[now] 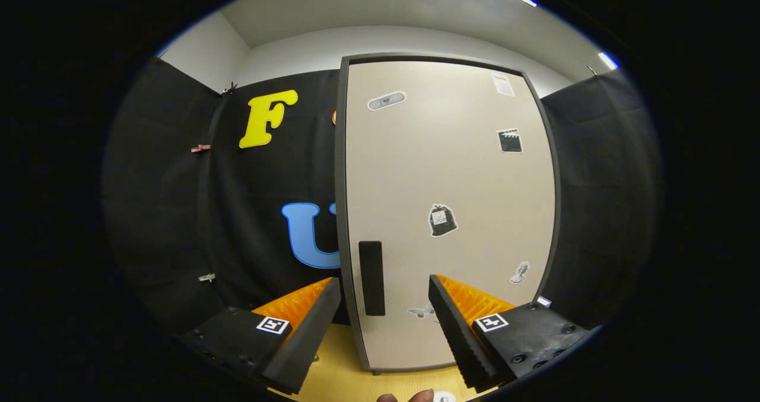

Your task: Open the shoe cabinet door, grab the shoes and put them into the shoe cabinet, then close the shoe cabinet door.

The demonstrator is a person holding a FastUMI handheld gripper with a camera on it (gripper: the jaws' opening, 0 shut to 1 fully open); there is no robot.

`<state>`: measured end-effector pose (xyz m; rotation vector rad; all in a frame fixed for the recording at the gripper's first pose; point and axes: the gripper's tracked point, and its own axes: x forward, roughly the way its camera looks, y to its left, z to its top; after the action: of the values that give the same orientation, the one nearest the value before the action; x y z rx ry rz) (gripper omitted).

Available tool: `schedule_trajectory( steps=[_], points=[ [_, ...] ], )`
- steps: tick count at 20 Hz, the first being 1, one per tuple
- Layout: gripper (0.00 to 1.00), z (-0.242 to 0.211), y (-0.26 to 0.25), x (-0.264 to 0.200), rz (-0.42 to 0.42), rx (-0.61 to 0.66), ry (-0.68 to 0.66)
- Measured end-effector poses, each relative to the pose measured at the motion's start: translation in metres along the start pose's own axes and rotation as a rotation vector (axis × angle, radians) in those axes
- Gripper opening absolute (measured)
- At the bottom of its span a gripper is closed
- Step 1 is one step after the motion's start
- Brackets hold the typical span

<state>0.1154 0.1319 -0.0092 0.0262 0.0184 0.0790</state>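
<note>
Fingers of the hand-held gripper (385, 325) spread apart, empty, straddling the dark recessed handle (371, 277) on the closed shoe cabinet door (451, 170) (seemingly lined up to pull it open).

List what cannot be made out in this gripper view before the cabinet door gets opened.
- Cabinet interior: hidden behind the shut cabinet door.
- Stickers on the door: too small to read.
- Pale round thing by the fingertips of a hand: cut off by the view's lower edge.
- The gripper is open, its fingers either side of the dark handle, whose contact distance is unclear.
</note>
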Motion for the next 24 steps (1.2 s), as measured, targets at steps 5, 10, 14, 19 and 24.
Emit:
schedule_trajectory(
  steps=[5,10,14,19,24],
  points=[
    [0.97,-0.027,0.011,0.05,-0.008,-0.027,0.024],
    [0.75,-0.047,0.01,0.088,-0.029,-0.017,0.052],
    [0.42,-0.058,0.008,0.1,-0.052,-0.004,0.072],
    [0.35,-0.061,0.006,0.102,-0.066,-0.01,0.072],
    [0.17,-0.061,0.006,0.094,-0.048,-0.017,0.098]
  ],
)
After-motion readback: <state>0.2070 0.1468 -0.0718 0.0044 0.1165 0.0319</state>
